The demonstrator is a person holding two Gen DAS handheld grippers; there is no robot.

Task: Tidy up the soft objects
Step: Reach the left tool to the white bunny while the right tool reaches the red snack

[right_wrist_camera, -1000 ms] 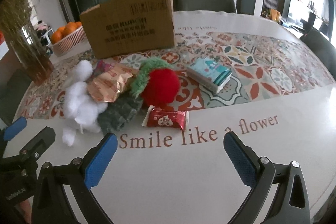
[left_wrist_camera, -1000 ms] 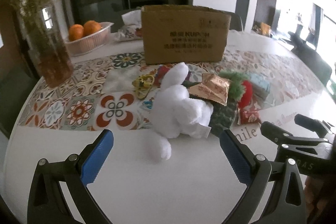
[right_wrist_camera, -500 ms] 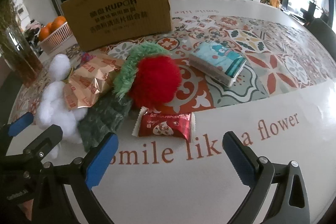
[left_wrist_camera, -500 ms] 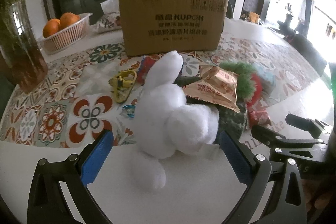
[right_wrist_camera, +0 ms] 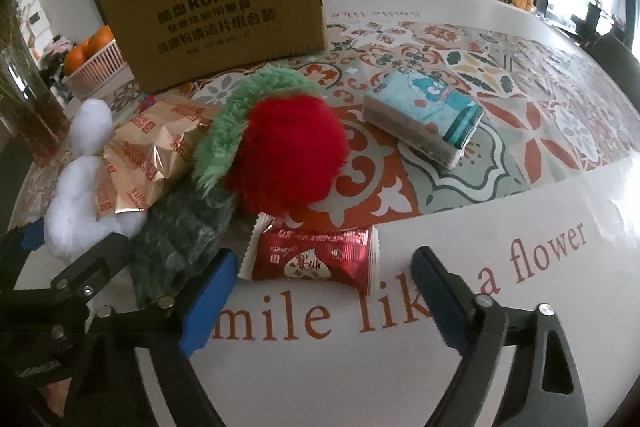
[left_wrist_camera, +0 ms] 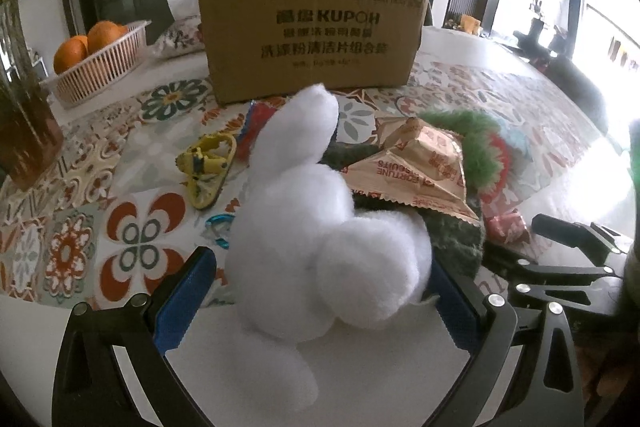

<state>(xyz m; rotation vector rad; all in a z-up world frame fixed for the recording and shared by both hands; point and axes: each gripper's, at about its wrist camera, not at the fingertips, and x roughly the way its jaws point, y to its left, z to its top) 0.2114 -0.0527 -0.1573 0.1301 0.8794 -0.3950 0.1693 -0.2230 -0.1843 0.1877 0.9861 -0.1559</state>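
A white plush bunny (left_wrist_camera: pixel 304 227) lies on the table at the near edge of a pile. My left gripper (left_wrist_camera: pixel 320 303) stands open around its lower body; the right pad is at the fur, the left pad a little off it. Behind the bunny are a gold snack bag (left_wrist_camera: pixel 420 167), a dark green fuzzy piece (right_wrist_camera: pixel 180 231) and a red and green plush ball (right_wrist_camera: pixel 288 155). My right gripper (right_wrist_camera: pixel 324 291) is open with its jaws closing. A red snack packet (right_wrist_camera: pixel 316 261) lies flat between its fingertips, untouched.
A cardboard box (left_wrist_camera: pixel 312 27) stands behind the pile. A basket of oranges (left_wrist_camera: pixel 96 63) and a glass vase (left_wrist_camera: pixel 24 131) are at the left. A teal tissue pack (right_wrist_camera: pixel 424 119) lies right of the plush ball, and a yellow toy (left_wrist_camera: pixel 208 163) left of the bunny.
Both grippers came forward and down onto the pile. The bunny now sits between the left fingers. The right jaws have narrowed and the red packet is now between their tips.
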